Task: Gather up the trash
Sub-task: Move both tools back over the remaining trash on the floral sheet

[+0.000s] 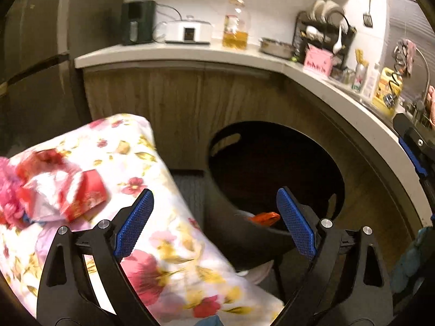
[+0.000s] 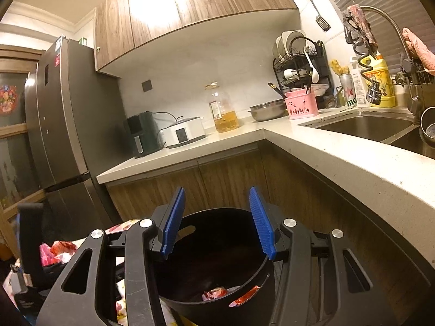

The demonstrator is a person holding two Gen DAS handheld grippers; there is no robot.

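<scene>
A: How far along is the trash collecting?

B: Partly done, I'd judge. The black bin (image 1: 272, 179) already has wrappers in it: an orange one (image 1: 265, 218) shows at its lower rim in the left wrist view, and red and white scraps (image 2: 217, 292) lie at its bottom in the right wrist view.

A: What's left?

B: A heap of red and pink wrappers (image 1: 54, 190) sits on the floral cloth (image 1: 152, 233), at the left of the left wrist frame.

A: And the fingers?

B: The left gripper (image 1: 214, 225) has its fingers spread, nothing between them; the heap lies up and left of the left finger, apart from it. The right gripper (image 2: 217, 222) is also spread and empty, above the bin's mouth.
</scene>
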